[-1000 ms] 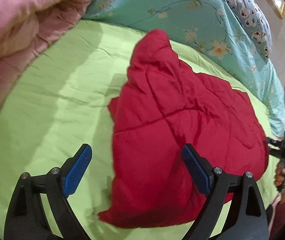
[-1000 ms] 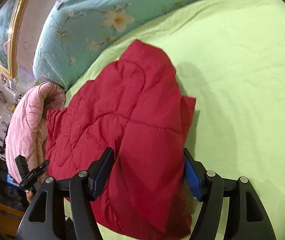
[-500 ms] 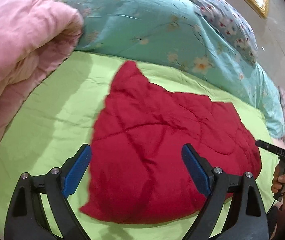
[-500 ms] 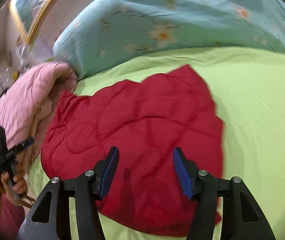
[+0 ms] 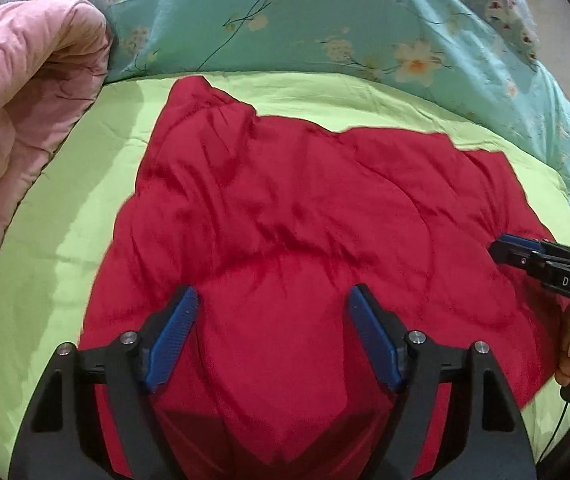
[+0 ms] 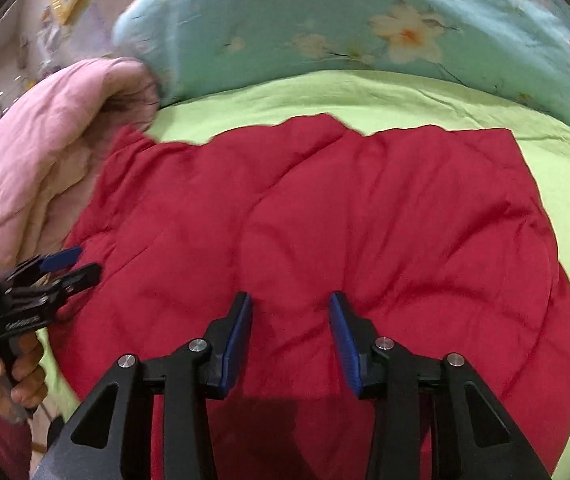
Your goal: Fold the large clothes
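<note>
Red quilted garment (image 5: 305, 216) now lying spread flat on the green bedsheet (image 5: 65, 208), both grippers hovering empty over its near edge.

Its raised, bunched peak has been collapsing over the last second into a broad sheet, probably readying a fresh fold. The left gripper (image 5: 273, 336) and right gripper (image 6: 291, 340) are holding their jaws apart. A pink quilt (image 5: 25, 100) is crowding the left edge; the floral duvet (image 5: 325, 20) is bordering the far side.
</note>
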The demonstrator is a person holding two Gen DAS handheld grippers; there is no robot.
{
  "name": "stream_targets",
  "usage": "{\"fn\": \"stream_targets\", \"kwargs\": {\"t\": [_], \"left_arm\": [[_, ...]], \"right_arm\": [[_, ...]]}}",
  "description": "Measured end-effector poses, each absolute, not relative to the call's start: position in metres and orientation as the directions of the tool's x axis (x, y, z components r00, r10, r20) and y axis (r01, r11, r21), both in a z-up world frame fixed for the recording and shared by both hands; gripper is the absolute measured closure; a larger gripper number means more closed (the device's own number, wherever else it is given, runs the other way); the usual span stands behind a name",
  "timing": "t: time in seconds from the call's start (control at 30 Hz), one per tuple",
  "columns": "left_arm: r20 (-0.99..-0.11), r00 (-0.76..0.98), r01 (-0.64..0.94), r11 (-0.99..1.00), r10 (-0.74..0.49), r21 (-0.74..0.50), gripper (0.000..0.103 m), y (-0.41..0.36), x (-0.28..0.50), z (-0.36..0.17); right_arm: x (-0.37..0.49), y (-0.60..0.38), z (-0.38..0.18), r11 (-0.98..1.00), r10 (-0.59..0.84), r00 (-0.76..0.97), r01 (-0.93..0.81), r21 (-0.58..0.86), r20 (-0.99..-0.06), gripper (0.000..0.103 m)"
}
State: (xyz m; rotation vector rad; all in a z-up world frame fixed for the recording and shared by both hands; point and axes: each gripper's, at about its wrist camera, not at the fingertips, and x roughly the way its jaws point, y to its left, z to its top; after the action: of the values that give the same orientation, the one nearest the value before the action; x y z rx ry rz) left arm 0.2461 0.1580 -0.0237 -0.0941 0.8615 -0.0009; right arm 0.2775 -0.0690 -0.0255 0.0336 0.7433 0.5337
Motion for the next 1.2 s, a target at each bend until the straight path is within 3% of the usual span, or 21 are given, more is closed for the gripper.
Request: {"fn": "stream_targets", "kwargs": {"t": [0.2,0.37,0.47,0.5,0.53,0.9,1.0,1.1,1.2], "left_arm": [[-0.814,0.580,-0.154,0.986,0.034,-0.068,0.026,0.177,0.315,-0.033],[-0.844,0.535,-0.276,0.951,0.030,-0.142,0.026,0.216,0.355,-0.050],[-0.856,0.517,-0.331,0.927,0.021,-0.177,0.026,0.231,0.368,-0.063],[-0.860,0.510,-0.345,0.922,0.026,-0.176,0.026,0.234,0.369,-0.066],[-0.865,0.501,-0.353,0.916,0.012,-0.192,0.025,0.237,0.371,-0.071],[-0.827,0.562,-0.365,0.891,-0.019,-0.268,0.026,0.253,0.324,-0.058],[-0.788,0.615,-0.315,0.908,-0.028,-0.278,0.026,0.248,0.290,-0.039],[-0.753,0.656,-0.252,0.927,-0.048,-0.278,0.026,0.236,0.251,-0.024],[-0.724,0.685,-0.197,0.938,-0.076,-0.285,0.026,0.219,0.217,-0.013]], "right_arm": [[0.325,-0.094,-0.027,0.926,0.373,0.651,-0.309,0.217,-0.661,0.063],[0.355,-0.136,-0.043,0.949,0.309,0.677,-0.177,0.259,-0.668,0.065],[0.368,-0.168,-0.058,0.917,0.353,0.672,-0.109,0.384,-0.652,0.088],[0.371,-0.176,-0.062,0.911,0.349,0.675,-0.083,0.403,-0.650,0.102],[0.373,-0.181,-0.065,0.906,0.348,0.675,-0.065,0.418,-0.651,0.103],[0.367,-0.200,-0.065,0.881,0.374,0.664,-0.037,0.471,-0.647,0.103],[0.342,-0.211,-0.048,0.885,0.344,0.704,-0.023,0.464,-0.621,0.094],[0.309,-0.217,-0.033,0.897,0.327,0.741,-0.049,0.439,-0.587,0.077],[0.271,-0.219,-0.025,0.892,0.370,0.748,-0.122,0.434,-0.550,0.076]]}}
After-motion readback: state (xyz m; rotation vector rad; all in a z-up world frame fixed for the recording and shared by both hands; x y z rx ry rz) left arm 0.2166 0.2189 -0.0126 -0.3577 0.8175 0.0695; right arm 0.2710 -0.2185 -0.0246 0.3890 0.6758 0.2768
